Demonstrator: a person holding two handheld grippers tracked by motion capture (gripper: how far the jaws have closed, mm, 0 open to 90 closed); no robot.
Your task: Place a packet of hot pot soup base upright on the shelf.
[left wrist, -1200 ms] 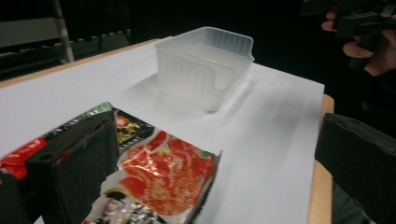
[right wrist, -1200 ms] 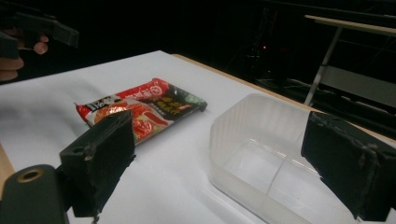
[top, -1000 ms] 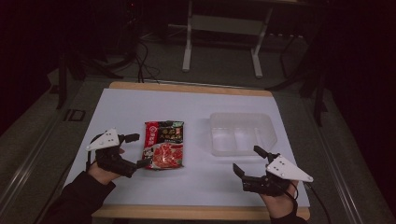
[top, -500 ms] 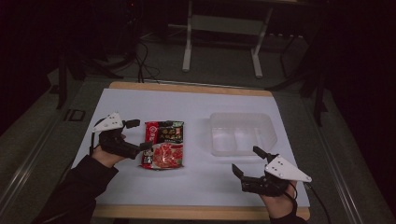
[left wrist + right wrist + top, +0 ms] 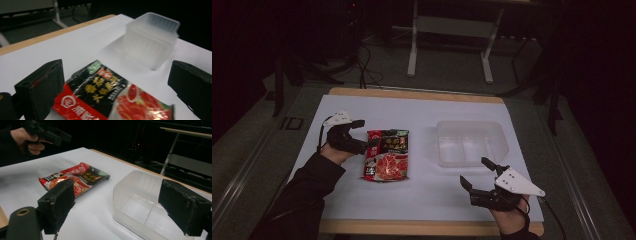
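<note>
Here, a red-and-black sauce packet [image 5: 387,161] lies flat at three o'clock of the left gripper [image 5: 364,135], jaws apart; the right gripper [image 5: 476,174] is likewise spread.

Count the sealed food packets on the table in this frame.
1. The red-and-black packet lies flat on the white table, left of the clear plastic container, with the left gripper at its upper left edge. The container looks empty.

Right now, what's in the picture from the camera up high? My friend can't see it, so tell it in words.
A red and black snack packet lies on a white table beside an empty clear plastic tub. The left gripper, jaws open, is at the packet's top left corner. The right gripper hovers open near the table's front edge, close to the tub.
</note>
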